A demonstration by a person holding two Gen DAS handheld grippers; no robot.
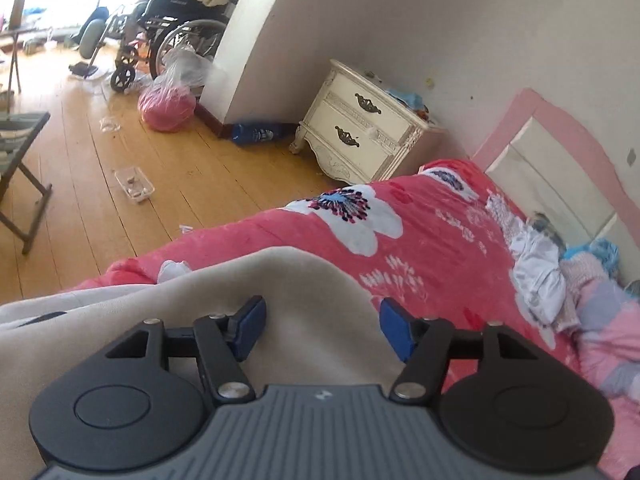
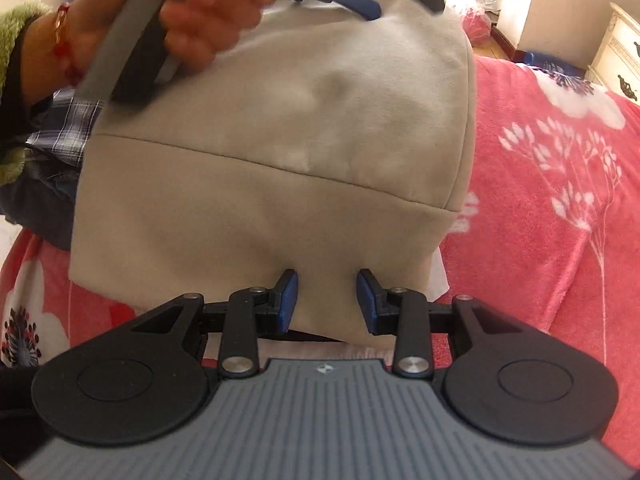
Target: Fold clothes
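A beige garment, already doubled over on itself, lies on a red floral blanket that covers the bed, a fold edge running across its middle. At the near end, the right gripper points down at the cloth with its blue pads set narrowly apart; the garment's near edge sits between them, though whether the pads actually pinch the fabric cannot be told from this angle. It is probably placed there to pin or take up that end while the far end is worked. At the far left, a person's hand (a red bracelet at the wrist, a green fleecy sleeve behind it) carries the left gripper over the garment's far edge. Its own camera shows the fingers standing wide with only the beige cloth below and nothing clamped, a stance that suits either a fresh release or a reach for the next corner. A plaid item lies beside the garment on the left. Beyond the bed stand a cream nightstand and, farther off on the wooden floor, a wheelchair. The fold looks well advanced but not yet squared off.
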